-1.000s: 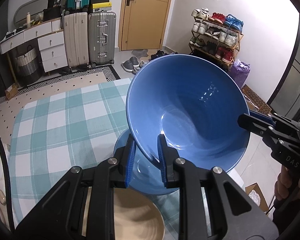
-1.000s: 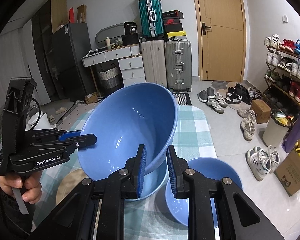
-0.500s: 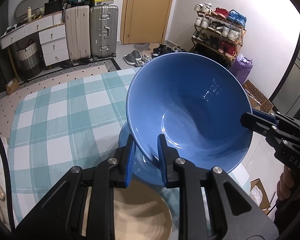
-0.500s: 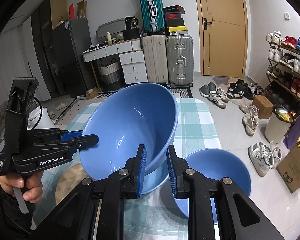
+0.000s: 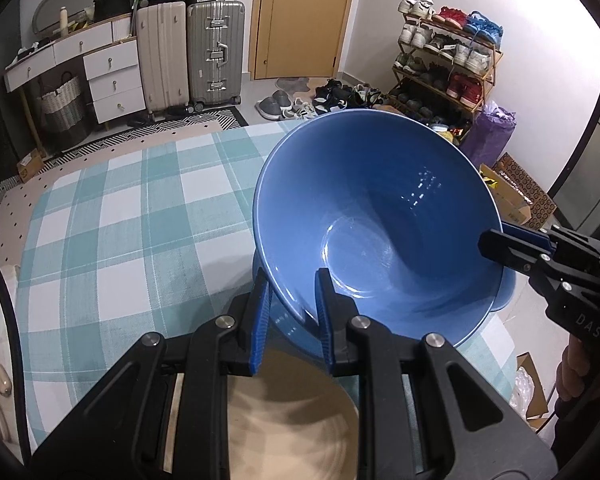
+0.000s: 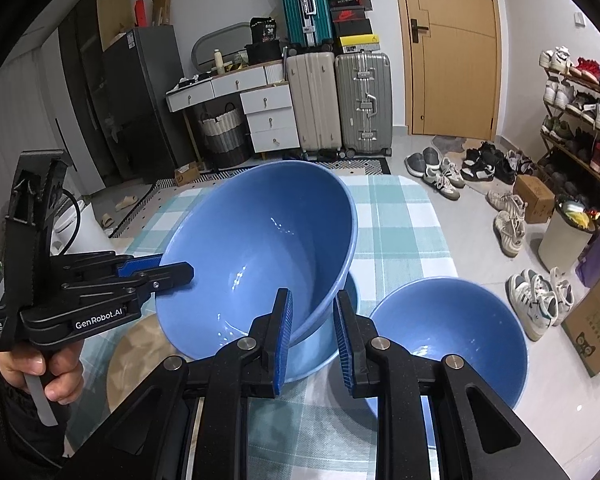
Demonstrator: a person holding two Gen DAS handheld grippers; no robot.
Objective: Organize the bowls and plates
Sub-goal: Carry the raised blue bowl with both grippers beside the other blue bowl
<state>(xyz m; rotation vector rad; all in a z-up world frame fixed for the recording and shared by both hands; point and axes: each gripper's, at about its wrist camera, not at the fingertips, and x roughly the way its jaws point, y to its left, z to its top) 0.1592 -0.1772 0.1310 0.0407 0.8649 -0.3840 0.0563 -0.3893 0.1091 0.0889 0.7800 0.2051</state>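
A large blue bowl (image 5: 380, 208) hangs tilted over the checked tablecloth (image 5: 120, 220), gripped at opposite rims. My left gripper (image 5: 290, 280) is shut on its near rim; in the right wrist view it (image 6: 180, 270) pinches the left rim. My right gripper (image 6: 312, 300) is shut on the rim of this same bowl (image 6: 260, 248), and reaches in from the right (image 5: 492, 244) in the left wrist view. Directly beneath sits a second blue bowl (image 6: 320, 348), mostly hidden. A third blue bowl (image 6: 452, 340) stands to its right. A tan plate (image 5: 292, 412) lies beside them.
The table's right edge (image 6: 440, 240) drops to a floor strewn with shoes (image 6: 440, 172) and cardboard boxes (image 6: 596, 320). A shoe rack (image 5: 448, 68), suitcases (image 5: 216, 52) and a chest of drawers (image 5: 112, 76) line the far wall. Bare checked cloth stretches to the far left.
Both grippers have sunk with the held bowl, bringing it down close over the blue bowl beneath. The table looks nearer in both views. Both grips are unchanged.
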